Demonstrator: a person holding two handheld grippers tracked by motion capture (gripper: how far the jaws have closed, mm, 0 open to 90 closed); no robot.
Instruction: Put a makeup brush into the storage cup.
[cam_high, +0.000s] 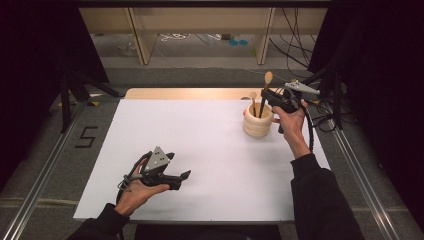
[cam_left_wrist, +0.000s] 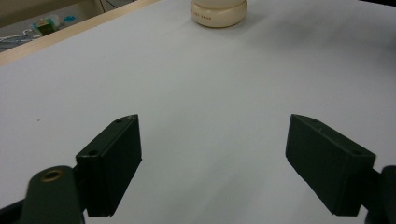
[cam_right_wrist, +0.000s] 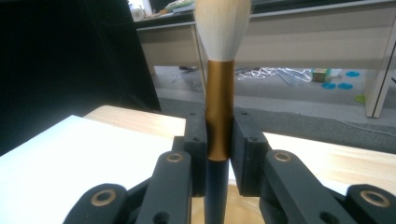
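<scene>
The right gripper (cam_high: 268, 95) is at the far right of the table (cam_high: 210, 150), its jaws clamped on the gold ferrule of a makeup brush (cam_right_wrist: 219, 88). The brush stands upright, white bristles on top and dark handle pointing down into the cream ribbed holder (cam_high: 258, 121) directly beneath. In the high view the brush (cam_high: 265, 92) rises above the holder's rim, and a second, shorter brush (cam_high: 253, 102) already stands inside the holder just to its left, close beside the held handle. The holder sits near the table's far right corner, with the right hand (cam_high: 291, 122) just to its right.

The left gripper (cam_high: 175, 176) rests in an upturned hand at the near left, well apart from the holder. Its jaws stand wide and released, with bare white table between them (cam_left_wrist: 212, 154); the holder's base (cam_left_wrist: 218, 11) shows far ahead of them.

Beyond the table's wooden far edge are pale cabinet legs (cam_high: 140, 37), loose cables (cam_high: 295, 45) on the floor and small blue discs (cam_high: 238, 42).
</scene>
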